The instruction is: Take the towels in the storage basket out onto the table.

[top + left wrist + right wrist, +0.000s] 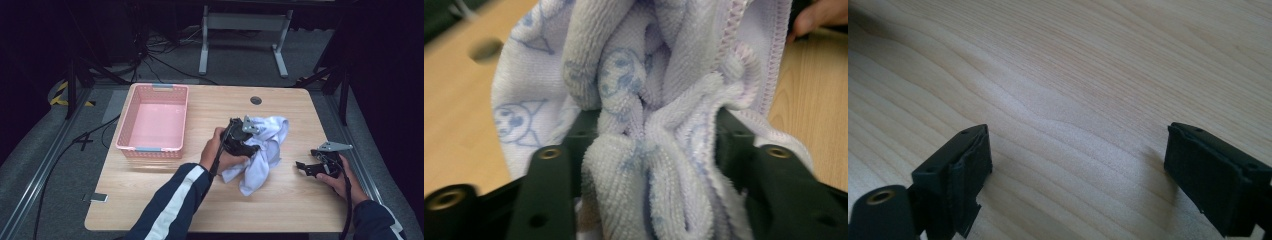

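- Towel of pale lilac-white terry cloth (265, 150), printed with faint blue cartoon faces and hemmed in lilac stitching, lies crumpled on the light wooden counter (200, 205), a little right of the middle
- Left gripper (245, 142), black with a grey three-cornered plate on top, sits at the towel's left side, held by a hand in a dark blue sleeve with a white stripe
- In the left gripper view its jaws stand partly open with thick folds of the towel (649, 150) bunched between them; the cloth presses against both inner faces, so the jaws have hold of it
- Right gripper (306, 167), black and also topped by a grey plate, rests low over the counter near the right edge, well apart from the towel
- In the right gripper view (1075, 165) its jaws are spread wide with nothing between them but bare wood grain (1073, 75)
- Pink plastic basket with perforated walls and grey handles (125, 135) stands on the left part of the counter, apart from the towel
- Small dark round grommet (256, 100) sits in the counter near its far edge
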`<state>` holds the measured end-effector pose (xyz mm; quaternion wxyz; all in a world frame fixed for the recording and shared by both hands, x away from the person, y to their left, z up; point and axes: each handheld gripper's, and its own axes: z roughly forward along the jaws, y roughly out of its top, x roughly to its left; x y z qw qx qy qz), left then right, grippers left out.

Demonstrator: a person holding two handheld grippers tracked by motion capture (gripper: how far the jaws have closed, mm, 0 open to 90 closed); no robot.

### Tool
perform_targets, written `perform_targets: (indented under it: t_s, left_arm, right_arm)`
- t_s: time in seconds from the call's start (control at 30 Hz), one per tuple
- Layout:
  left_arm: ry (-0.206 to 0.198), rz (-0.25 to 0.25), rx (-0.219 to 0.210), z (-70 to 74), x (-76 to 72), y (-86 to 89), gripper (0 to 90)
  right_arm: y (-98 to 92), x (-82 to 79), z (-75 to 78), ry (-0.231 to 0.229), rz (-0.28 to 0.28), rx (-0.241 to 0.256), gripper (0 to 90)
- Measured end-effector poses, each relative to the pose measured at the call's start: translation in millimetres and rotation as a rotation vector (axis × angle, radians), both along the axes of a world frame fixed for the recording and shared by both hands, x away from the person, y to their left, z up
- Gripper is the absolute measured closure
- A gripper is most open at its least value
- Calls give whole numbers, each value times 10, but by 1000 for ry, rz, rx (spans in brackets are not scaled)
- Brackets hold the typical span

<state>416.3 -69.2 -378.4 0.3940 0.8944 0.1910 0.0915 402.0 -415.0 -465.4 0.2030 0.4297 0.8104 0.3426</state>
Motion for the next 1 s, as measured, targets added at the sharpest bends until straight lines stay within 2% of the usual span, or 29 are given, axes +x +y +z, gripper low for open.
perform_targets:
  t_s: [0.07,0.13,0.17,0.2,0.23,0.3,0.33,0.4,0.47,0.57,0.63,0.7,0.77,0.83,0.9,1.0]
  left_arm:
    - [36,-19,29,-155,-6,-71,311]
    - [47,-32,16,-238,-37,-97,243]
    - [20,-44,21,-227,-83,-76,182]
    - [10,-54,26,-205,-122,-49,167]
    - [10,-54,26,-205,-122,-49,168]
    - [-26,-72,34,-160,-234,57,176]
    - [-49,-81,48,-140,-304,139,175]
    - [-53,-75,35,-146,-406,281,190]
    - [-59,-64,21,-212,-539,481,199]
    - [-78,-35,50,-372,-659,673,224]
    - [-34,-27,51,-495,-681,771,256]
    - [14,-19,39,-623,-668,825,261]
    - [19,-10,80,-722,-647,828,277]
    - [35,-3,92,-795,-595,820,288]
    - [50,7,89,-837,-552,812,301]
    - [34,15,90,-849,-514,797,322]
  right_arm:
    - [1,-1,1,1,1,0,116]
    - [2,-2,2,2,1,0,116]
    - [1,-1,2,2,3,0,116]
    - [-1,-2,2,2,4,-1,115]
    - [-1,-2,2,2,4,-1,115]
    - [-5,-4,7,9,21,0,119]
    - [-7,-5,10,8,37,-1,151]
    - [10,-13,42,20,53,-18,204]
    - [28,-22,74,25,68,-37,240]
    - [-6,-42,144,21,113,44,250]
    - [12,-66,237,-16,114,80,257]
    - [79,-90,337,-56,142,100,258]
    - [185,-98,417,-78,177,124,246]
    - [335,-86,470,-99,207,106,230]
    - [485,-60,516,-128,238,57,204]
    - [654,-3,544,-127,285,57,195]
